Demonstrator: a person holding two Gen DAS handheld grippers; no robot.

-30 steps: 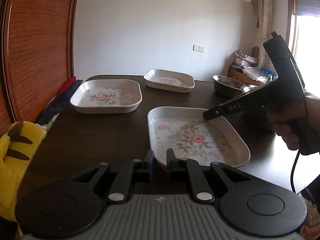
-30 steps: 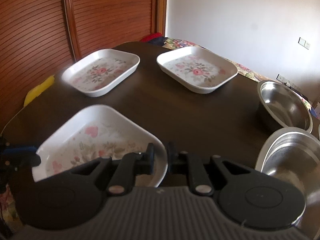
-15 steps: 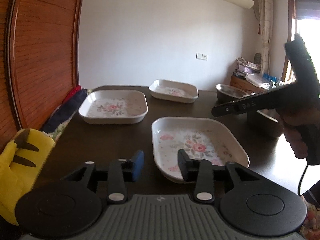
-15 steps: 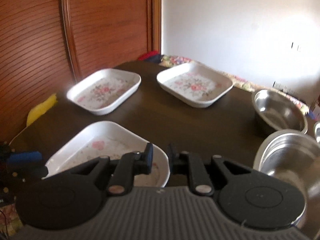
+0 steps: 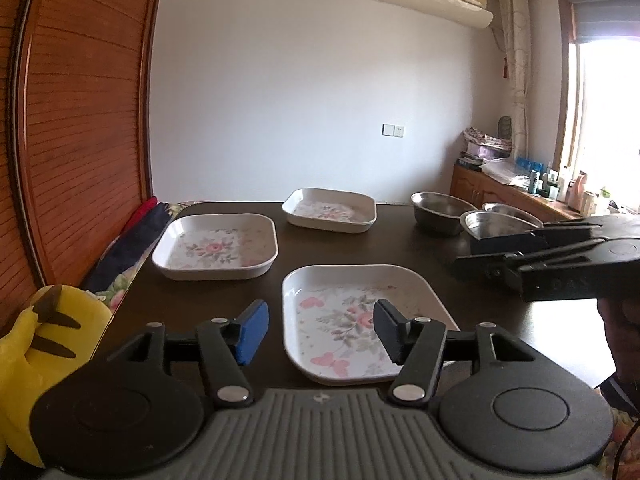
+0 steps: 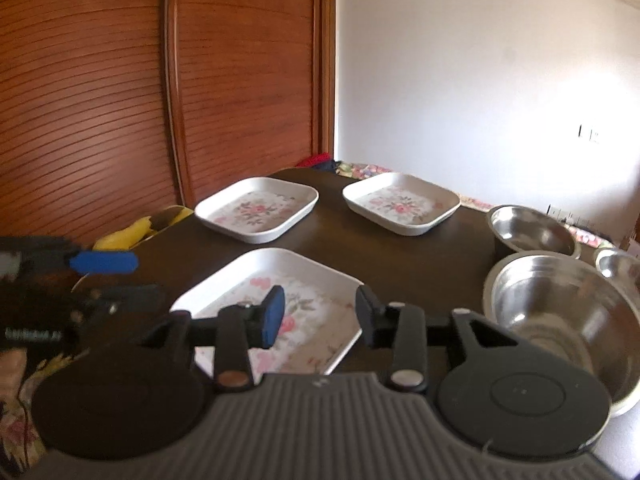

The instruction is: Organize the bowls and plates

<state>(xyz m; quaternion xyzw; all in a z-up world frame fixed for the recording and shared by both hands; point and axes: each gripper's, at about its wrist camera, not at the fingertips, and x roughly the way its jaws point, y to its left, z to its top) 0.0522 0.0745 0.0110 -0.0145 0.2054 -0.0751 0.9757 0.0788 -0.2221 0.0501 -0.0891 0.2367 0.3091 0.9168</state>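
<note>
Your left gripper (image 5: 318,330) now stands with its jaws wide apart and nothing pressed between them; they have just been opening, and a second ago they sat nearly closed at the near rim of the nearest plate (image 5: 362,320). Your right gripper (image 6: 320,316) has just been opening too, less far, and where it was closed low at that plate's near corner a second ago it is now clear of the rim. I read that as a release: the plate lies flat on the dark table (image 5: 460,252) and both tools are free for the next piece.

That nearest plate is a rounded rectangle, face up, its long axis running away from you toward the far wall and angled a little leftward at the far end in the left wrist view.

Beyond it lie two more floral plates: the left plate (image 5: 216,246) just past it, and the far plate (image 5: 330,210) at the table's back edge, each apart from the others. To the right, three steel bowls (image 6: 560,304) cluster close together, not yet nested, so stacking seems hardly begun
</note>
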